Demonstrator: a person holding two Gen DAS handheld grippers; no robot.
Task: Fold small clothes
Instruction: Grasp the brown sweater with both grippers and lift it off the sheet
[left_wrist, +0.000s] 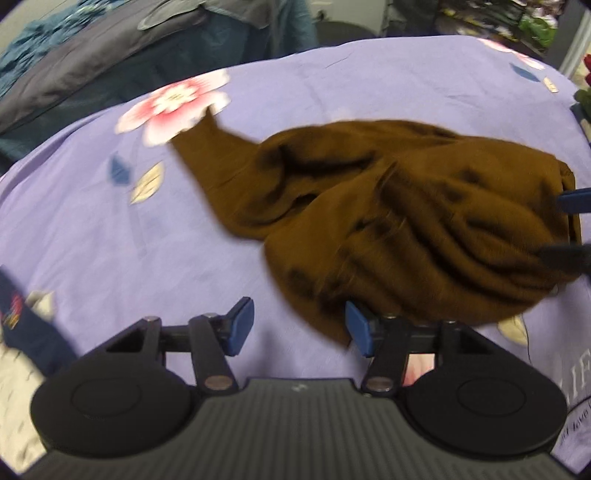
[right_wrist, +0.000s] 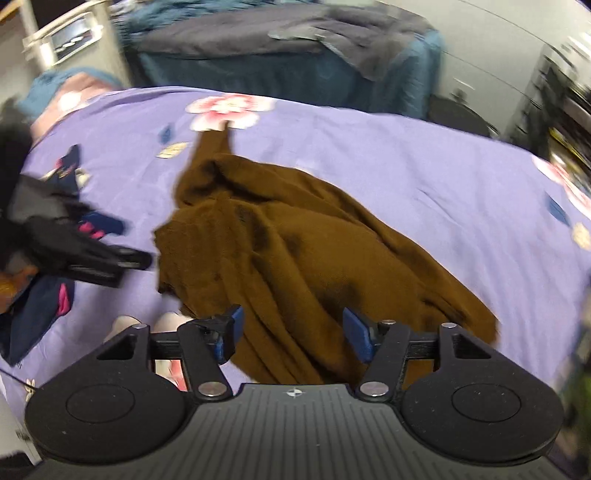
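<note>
While the crumpled brown knit garment (left_wrist: 388, 221) lies unfolded on the lilac floral sheet (left_wrist: 110, 240), both tools, left (left_wrist: 299, 325) and right (right_wrist: 291, 336), gape ungripped; next, each must pinch an edge.

— What is under everything?

— A bed (left_wrist: 332, 85) with a purple sheet. The sheet has big pink flowers (left_wrist: 173, 105) and little blue and yellow leaves on it.

— What is lying on my bed?

— A brown cloth (left_wrist: 388, 206), all bunched up in the middle. One thin end reaches to a pink flower. Off to the side I see a dark blue cloth (right_wrist: 40, 306) with pink bits, lying flat on the sheet too.
</note>
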